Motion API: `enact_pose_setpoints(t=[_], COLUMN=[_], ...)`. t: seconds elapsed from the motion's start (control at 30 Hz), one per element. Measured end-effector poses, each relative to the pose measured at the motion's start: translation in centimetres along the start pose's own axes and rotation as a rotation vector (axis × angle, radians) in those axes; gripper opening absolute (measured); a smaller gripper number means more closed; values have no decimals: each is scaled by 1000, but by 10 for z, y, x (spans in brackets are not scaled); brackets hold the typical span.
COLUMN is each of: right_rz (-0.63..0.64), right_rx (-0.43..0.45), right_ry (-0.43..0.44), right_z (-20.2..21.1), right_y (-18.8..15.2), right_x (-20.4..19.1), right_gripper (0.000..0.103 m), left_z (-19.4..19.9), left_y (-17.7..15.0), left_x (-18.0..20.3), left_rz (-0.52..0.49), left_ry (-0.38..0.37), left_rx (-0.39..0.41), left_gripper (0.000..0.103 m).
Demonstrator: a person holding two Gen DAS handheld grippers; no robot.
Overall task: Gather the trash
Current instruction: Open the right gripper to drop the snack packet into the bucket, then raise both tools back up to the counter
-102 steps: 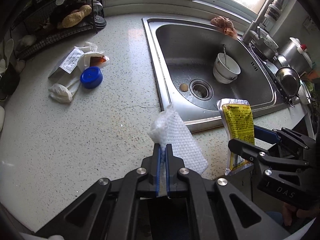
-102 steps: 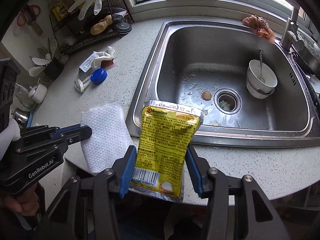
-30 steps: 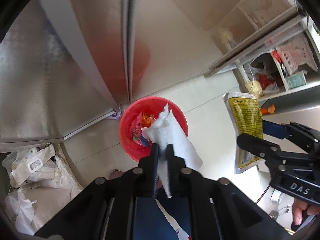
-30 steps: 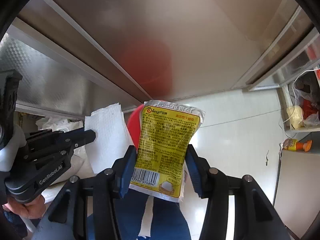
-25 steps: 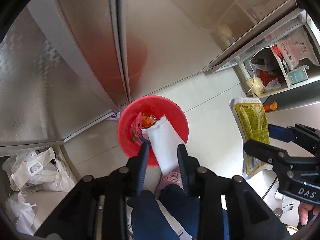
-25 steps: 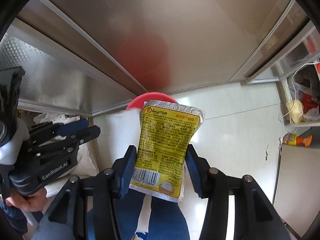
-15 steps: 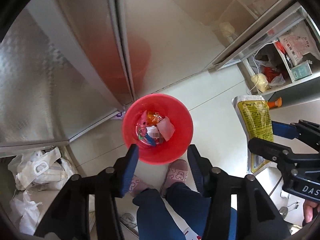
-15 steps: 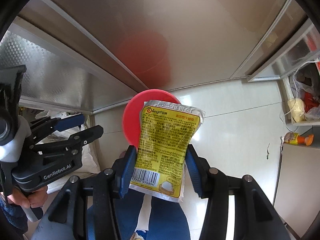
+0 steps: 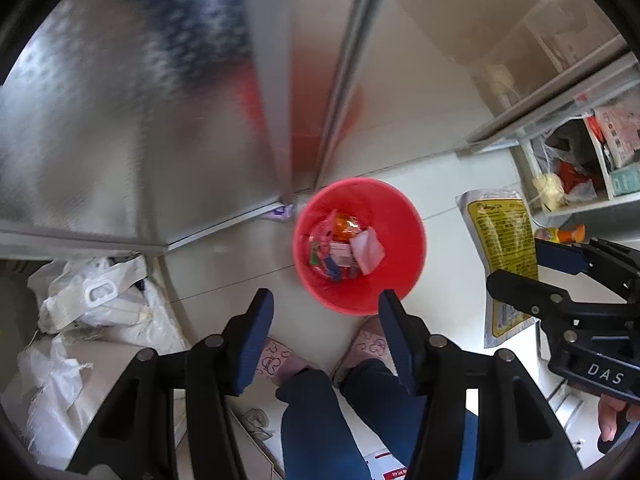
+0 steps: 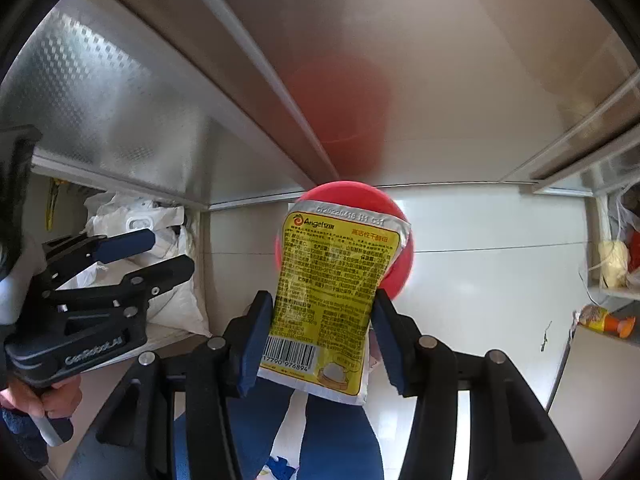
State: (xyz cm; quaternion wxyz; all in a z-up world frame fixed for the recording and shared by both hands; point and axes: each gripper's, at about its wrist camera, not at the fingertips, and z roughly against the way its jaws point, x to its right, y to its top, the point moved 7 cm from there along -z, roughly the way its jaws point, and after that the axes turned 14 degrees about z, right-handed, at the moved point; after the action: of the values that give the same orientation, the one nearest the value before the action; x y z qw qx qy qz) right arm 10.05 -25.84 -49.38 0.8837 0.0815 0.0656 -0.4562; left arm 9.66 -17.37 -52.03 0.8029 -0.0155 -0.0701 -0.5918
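A red bin [image 9: 400,224] stands on the pale floor by the steel cabinet; the white paper towel [image 9: 367,249] lies inside it among coloured wrappers. My left gripper [image 9: 325,312] hangs above the bin's near rim with its jaws opening and nothing between them. My right gripper [image 10: 318,320] is shut on a yellow yeast packet [image 10: 336,280], held upright over the red bin [image 10: 402,264], which the packet mostly hides. From the left wrist view the yellow packet [image 9: 502,248] and right gripper [image 9: 560,276] sit right of the bin. The left gripper [image 10: 160,254] shows at the left of the right wrist view.
Steel cabinet doors [image 9: 160,100] rise behind the bin. White plastic bags [image 9: 92,300] pile up at the left. Open shelves [image 9: 576,168] with packages stand at the right. The person's legs [image 9: 320,420] and slippers are just below the bin.
The left gripper opened and the paper towel fell from it into the red bin. Both grippers shifted over the bin; the right one still holds the packet.
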Motion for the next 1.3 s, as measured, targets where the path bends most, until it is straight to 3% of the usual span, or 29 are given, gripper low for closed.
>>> enact_pose_setpoints(t=[0.07, 0.2, 0.27, 0.3, 0.5, 0.67, 0.83, 1.3], right_rz=[23, 68, 78, 80, 88, 126, 154, 106], right_rx=[0, -1, -11, -17, -40, 30, 92, 241], right_ry=[11, -5, 0, -1, -31, -85, -120, -159], right_z=[-3, -4, -4, -5, 1, 39, 93, 210], right_y=[5, 10, 10, 9, 7, 15, 22, 51], right_x=[-6, -16, -19, -20, -25, -30, -36, -50], right_gripper=[49, 57, 82, 84, 84, 85, 85, 85], left_z=[3, 8, 9, 10, 28, 61, 116, 246], left_y=[0, 0, -1, 0, 1, 2, 8, 31], left_x=[-8, -22, -26, -28, -28, -23, -8, 18], left_rz=[19, 39, 37, 36, 29, 26, -24, -56], left_ry=[9, 18, 24, 23, -16, -69, -13, -16], left_rx=[7, 22, 28, 32, 78, 80, 147, 270], left_gripper=[64, 67, 70, 71, 77, 82, 85, 86])
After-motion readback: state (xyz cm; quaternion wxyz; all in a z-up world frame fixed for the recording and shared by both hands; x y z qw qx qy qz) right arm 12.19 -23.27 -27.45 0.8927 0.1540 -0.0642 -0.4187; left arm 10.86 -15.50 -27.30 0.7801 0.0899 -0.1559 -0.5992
